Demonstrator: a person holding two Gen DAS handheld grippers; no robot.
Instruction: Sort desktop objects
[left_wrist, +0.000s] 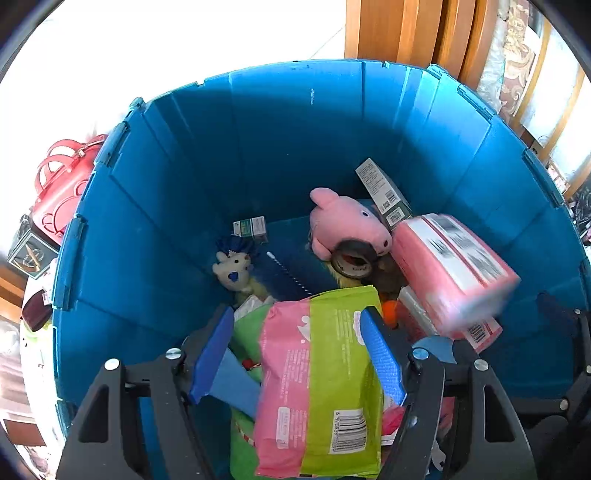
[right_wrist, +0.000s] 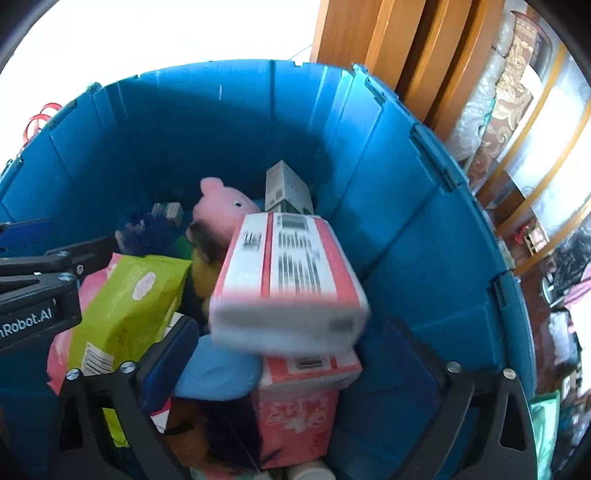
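Both grippers hang over a blue bin (left_wrist: 288, 147), which also shows in the right wrist view (right_wrist: 406, 240). My left gripper (left_wrist: 299, 332) is open; a pink and green packet (left_wrist: 325, 384) lies between and below its blue pads, apart from both. That packet also shows in the right wrist view (right_wrist: 125, 302). My right gripper (right_wrist: 291, 343) is open. A pink and white tissue pack (right_wrist: 284, 280) is blurred in front of it, free of the fingers; it also shows in the left wrist view (left_wrist: 454, 269).
In the bin lie a pink pig plush (left_wrist: 351, 225), a tape roll (left_wrist: 352, 260), a tall box (left_wrist: 384, 192), a small box (left_wrist: 251, 226), a white and blue toy (left_wrist: 234, 273), another tissue pack (right_wrist: 303, 402). A red basket (left_wrist: 62, 188) stands outside left. Wooden furniture (right_wrist: 388, 44) stands behind.
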